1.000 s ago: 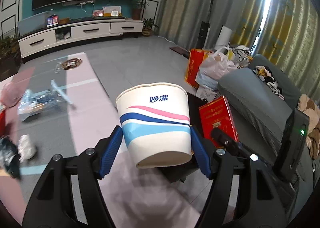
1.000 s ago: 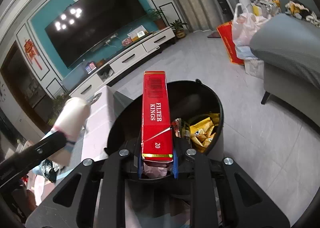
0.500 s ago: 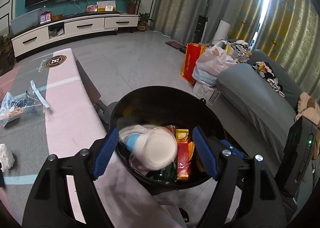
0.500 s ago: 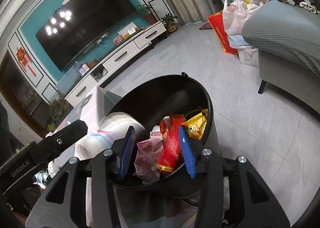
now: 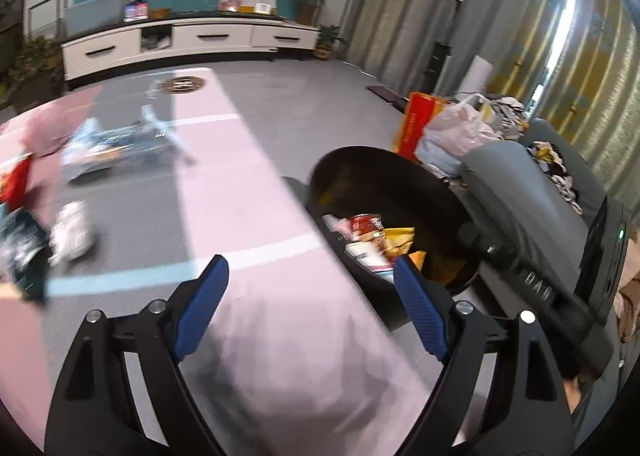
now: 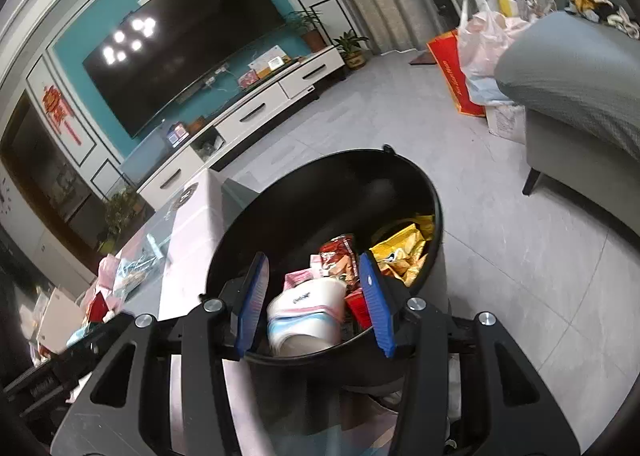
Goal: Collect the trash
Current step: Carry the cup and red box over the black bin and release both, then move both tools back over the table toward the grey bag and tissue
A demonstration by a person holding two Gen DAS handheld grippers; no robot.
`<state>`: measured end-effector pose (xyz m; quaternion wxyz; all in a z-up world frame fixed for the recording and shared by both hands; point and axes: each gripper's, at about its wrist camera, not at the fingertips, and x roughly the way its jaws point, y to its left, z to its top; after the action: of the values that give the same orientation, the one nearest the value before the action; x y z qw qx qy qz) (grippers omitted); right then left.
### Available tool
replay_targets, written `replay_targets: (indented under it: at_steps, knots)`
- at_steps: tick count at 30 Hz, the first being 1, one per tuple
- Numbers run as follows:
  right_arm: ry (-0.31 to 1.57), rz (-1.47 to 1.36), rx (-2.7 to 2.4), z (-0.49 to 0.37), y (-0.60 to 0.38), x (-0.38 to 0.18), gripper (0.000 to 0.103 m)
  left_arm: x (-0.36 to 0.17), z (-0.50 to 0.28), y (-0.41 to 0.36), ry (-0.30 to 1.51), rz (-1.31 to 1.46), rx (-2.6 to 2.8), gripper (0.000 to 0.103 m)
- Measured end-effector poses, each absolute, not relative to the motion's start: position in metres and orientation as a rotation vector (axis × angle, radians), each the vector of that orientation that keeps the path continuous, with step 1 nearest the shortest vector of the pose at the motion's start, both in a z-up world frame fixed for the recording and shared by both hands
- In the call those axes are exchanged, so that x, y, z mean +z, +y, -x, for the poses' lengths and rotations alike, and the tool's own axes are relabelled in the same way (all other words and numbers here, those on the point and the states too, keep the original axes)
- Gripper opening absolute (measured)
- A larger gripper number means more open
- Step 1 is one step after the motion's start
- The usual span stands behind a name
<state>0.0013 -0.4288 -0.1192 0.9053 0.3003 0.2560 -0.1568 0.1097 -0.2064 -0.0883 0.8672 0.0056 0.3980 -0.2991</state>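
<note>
bin (image 6: 400, 171) mouth: open | inside: trash (image 6: 308, 312) heaped | sofa (image 6: 568, 87): beside

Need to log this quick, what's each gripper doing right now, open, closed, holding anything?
Left gripper: jaws opening, nothing between them.
Right gripper: open, empty, over the black bin.

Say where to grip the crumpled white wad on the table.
Likely pinch the white wad across its bunched middle, coming down from above: it lies low and lumpy on the table, with no rim or handle. A dark wrapper sits close on its left, so pinch front to back. Blurred view.
</note>
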Motion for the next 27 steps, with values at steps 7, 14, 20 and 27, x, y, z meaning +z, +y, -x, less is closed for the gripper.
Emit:
replay_targets:
  at_steps: [7,14,20,27]
  knots:
    - [0.552,-0.531,-0.254,-0.009,-0.395,-0.107,0.048,-0.088,-0.089,-0.135,0.801,-0.022,-0.478,0.089]
    - [0.61,-0.409,-0.112,-0.026,-0.34,-0.095,0.048,-0.087,-0.088,-0.032,0.797,0.103,-0.285,0.089]
    - [0.664,-0.353,0.012,-0.041,-0.294,-0.091,0.053,-0.091,-0.09,0.013,0.794,0.178,-0.185,0.089]
    - [0.761,-0.27,0.116,-0.069,-0.246,-0.096,0.053,-0.097,-0.091,0.035,0.791,0.238,-0.206,0.089]
